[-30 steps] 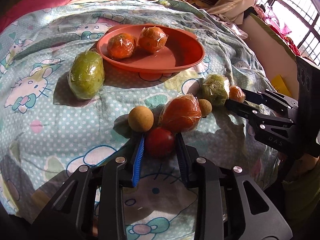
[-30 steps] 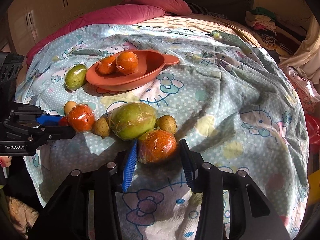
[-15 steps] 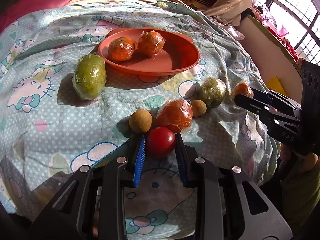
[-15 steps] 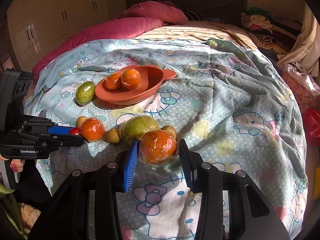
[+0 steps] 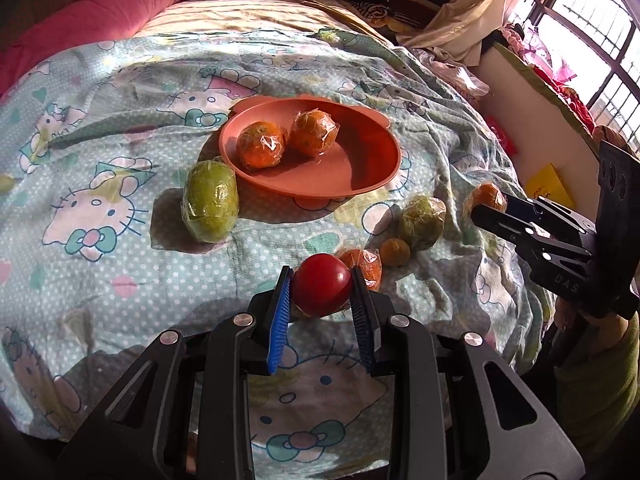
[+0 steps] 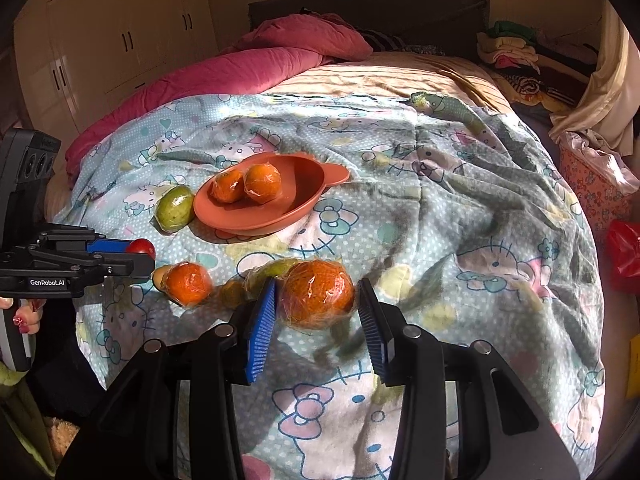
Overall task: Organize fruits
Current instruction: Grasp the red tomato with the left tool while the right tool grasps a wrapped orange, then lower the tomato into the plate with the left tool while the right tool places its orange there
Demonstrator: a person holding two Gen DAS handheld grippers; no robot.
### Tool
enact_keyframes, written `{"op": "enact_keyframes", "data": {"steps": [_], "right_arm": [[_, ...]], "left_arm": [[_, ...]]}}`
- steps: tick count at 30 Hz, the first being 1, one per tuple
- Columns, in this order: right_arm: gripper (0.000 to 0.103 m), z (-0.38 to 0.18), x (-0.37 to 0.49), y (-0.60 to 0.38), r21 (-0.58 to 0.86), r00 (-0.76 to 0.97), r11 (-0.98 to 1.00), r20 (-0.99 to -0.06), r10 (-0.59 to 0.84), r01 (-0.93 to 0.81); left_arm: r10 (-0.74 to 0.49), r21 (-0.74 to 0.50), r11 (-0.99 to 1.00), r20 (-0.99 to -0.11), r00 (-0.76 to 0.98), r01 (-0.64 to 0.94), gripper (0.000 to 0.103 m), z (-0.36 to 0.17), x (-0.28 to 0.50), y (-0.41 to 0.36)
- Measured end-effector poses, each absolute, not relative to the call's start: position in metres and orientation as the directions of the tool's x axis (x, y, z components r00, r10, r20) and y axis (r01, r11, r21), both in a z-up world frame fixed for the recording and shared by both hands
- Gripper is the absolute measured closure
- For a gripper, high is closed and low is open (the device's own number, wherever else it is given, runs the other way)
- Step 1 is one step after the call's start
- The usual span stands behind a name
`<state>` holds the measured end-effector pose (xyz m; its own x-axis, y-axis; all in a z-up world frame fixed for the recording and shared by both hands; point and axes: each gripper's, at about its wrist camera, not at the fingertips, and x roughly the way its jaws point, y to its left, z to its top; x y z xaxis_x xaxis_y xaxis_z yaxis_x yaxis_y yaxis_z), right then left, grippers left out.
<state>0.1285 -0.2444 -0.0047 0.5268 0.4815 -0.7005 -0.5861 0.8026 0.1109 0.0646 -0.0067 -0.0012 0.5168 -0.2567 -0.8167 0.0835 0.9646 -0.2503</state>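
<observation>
We're over a bed [image 6: 460, 200] spread with a cartoon-cat blanket, sun pouring across it. Nearest us, our left tongs [image 5: 322, 294] are clenched on a red tomato [image 5: 321, 290], held clear of the blanket, and our right tongs [image 6: 316, 300] are clamped around a plastic-wrapped orange [image 6: 317, 294], likewise off the cloth. Just beyond the tomato lie another wrapped orange [image 5: 362, 265], a small brown fruit [image 5: 394, 252] and a wrapped green fruit [image 5: 422, 221], close together. Off to the left sits a larger wrapped green mango [image 5: 210, 200], right beside the orange dish [image 5: 360, 168]. In that dish, two wrapped oranges [image 5: 261, 150] rest touching each other. Farther back, a pink quilt [image 6: 224, 76] is bunched along the bed, and white cupboards [image 6: 120, 40] line the wall.
</observation>
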Motion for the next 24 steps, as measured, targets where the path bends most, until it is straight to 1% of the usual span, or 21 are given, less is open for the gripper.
{"op": "enact_keyframes", "data": {"steps": [14, 24], "right_arm": [[0.064, 0.013, 0.145, -0.23, 0.119, 0.534, 0.79, -0.675, 0.509, -0.602], [0.064, 0.014, 0.166, -0.209, 0.13, 0.511, 0.773, -0.68, 0.526, -0.621]], "left_arm": [[-0.249, -0.237, 0.967, -0.811, 0.53, 0.092, 0.082, 0.009, 0.09, -0.005], [-0.234, -0.221, 0.971, -0.815, 0.53, 0.089, 0.082, 0.01, 0.117, 0.002]]}}
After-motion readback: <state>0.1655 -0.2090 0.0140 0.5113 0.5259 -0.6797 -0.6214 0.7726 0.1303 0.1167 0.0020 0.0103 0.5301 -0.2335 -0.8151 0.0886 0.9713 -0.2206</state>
